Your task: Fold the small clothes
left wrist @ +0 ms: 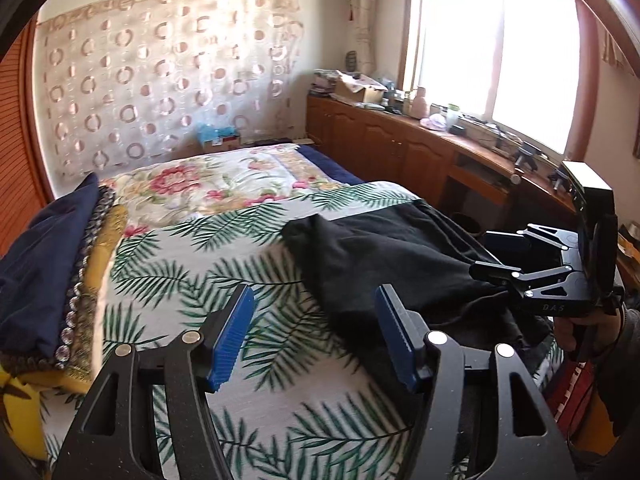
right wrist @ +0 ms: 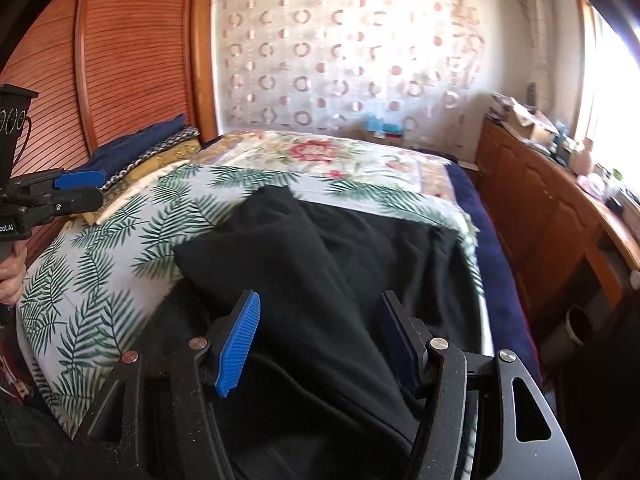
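A black garment [right wrist: 320,264] is spread in loose folds on a palm-leaf sheet [left wrist: 224,248], on the right half of the bed. One folded corner is raised toward the far side; the right edge of the cloth is draped over the right side of the mattress.

The right gripper [right wrist: 318,344] is positioned above the near part of the garment. Its blue pads [right wrist: 238,346] are set wide apart, and nothing is clamped between them. Contact between the pads and the cloth cannot be confirmed.

The left gripper [left wrist: 316,336] is held over the sheet, just left of the garment's near edge. Its jaws are likewise spread wide and are empty. In the right wrist view this tool is seen at the left margin, away from the garment.

Beyond the sheet, a floral bedcover [left wrist: 224,184] is laid across the far half of the bed. A stack of folded textiles [left wrist: 52,280], dark blue over yellow, is placed at the left. A wooden cabinet run [left wrist: 400,140] is located along the right wall under a bright window [left wrist: 496,60]. A patterned curtain [right wrist: 344,60] is hung on the far wall.
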